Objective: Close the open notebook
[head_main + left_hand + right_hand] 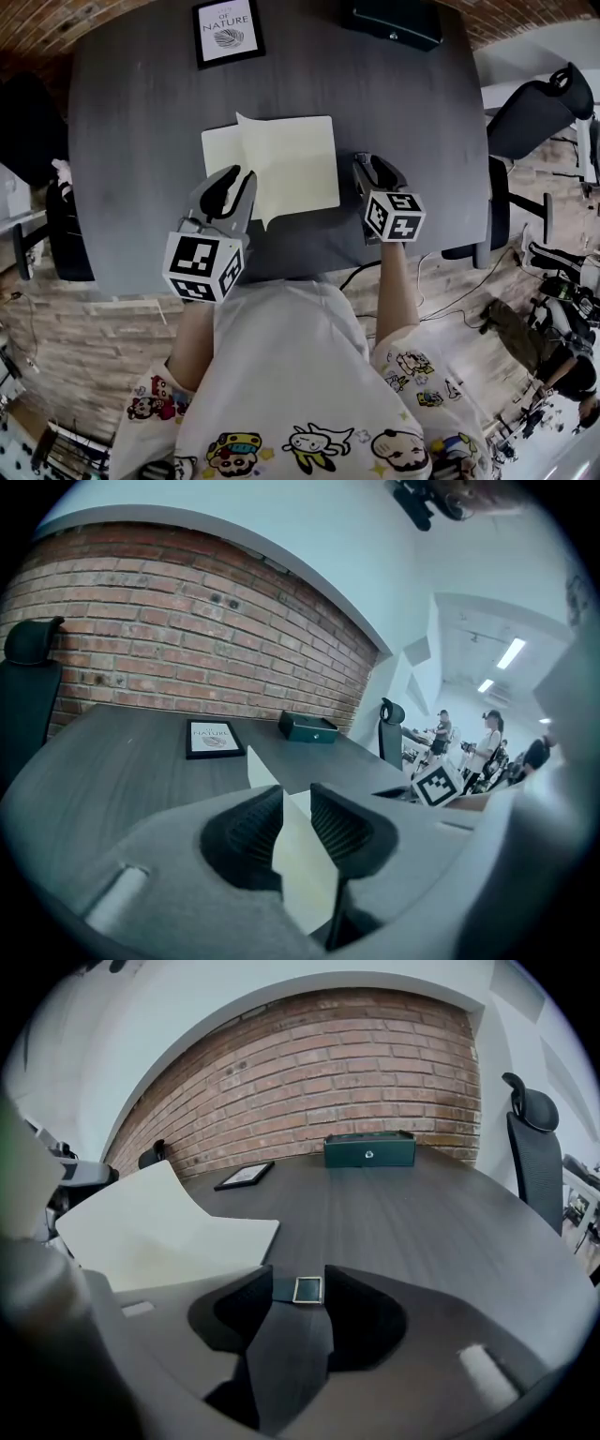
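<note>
An open notebook [305,141] with cream pages lies mid-table on the dark table [131,141]. One cream leaf [258,202] stands lifted off its left half and leans right. My left gripper [240,180] is shut on that leaf, whose edge [298,855] runs between the pads. In the right gripper view the notebook [159,1218] lies to the left. My right gripper [367,167] is open just right of the notebook, low over the table. A small dark tag with a light rim [307,1289] lies between its fingertips; whether the pads touch it I cannot tell.
A framed picture [228,31] and a dark box [394,21] sit at the table's far side. Black office chairs [534,112] stand on the right, another on the left [66,234]. People stand far off [487,742] in the left gripper view.
</note>
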`<state>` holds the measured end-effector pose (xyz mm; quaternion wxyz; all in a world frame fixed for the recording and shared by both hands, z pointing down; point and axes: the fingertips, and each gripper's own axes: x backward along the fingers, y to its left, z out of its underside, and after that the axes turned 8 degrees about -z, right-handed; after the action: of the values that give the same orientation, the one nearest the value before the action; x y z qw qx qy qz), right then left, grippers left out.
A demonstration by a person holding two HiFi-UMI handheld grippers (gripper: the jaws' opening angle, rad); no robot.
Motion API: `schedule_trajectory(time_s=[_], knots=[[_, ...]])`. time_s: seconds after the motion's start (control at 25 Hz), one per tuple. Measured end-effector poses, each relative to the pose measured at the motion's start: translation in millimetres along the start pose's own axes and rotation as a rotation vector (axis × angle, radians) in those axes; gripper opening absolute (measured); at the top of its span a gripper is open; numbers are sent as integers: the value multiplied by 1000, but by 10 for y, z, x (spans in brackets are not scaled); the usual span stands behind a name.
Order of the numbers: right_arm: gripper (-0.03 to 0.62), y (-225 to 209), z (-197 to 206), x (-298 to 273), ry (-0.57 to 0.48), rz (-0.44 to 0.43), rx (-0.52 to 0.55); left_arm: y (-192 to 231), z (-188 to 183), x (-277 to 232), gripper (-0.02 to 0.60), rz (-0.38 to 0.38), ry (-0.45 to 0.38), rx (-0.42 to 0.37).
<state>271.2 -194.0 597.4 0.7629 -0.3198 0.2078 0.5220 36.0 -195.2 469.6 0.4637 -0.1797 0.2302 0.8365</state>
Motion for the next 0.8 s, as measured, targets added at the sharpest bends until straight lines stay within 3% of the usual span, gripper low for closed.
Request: schedule_trajectory(time_s=[0.52, 0.8], knots=[[221, -233, 146, -149, 125, 73, 18, 1, -14, 46, 83, -15, -8, 9], [204, -222, 145, -154, 127, 70, -5, 24, -13, 82, 83, -17, -15, 19]])
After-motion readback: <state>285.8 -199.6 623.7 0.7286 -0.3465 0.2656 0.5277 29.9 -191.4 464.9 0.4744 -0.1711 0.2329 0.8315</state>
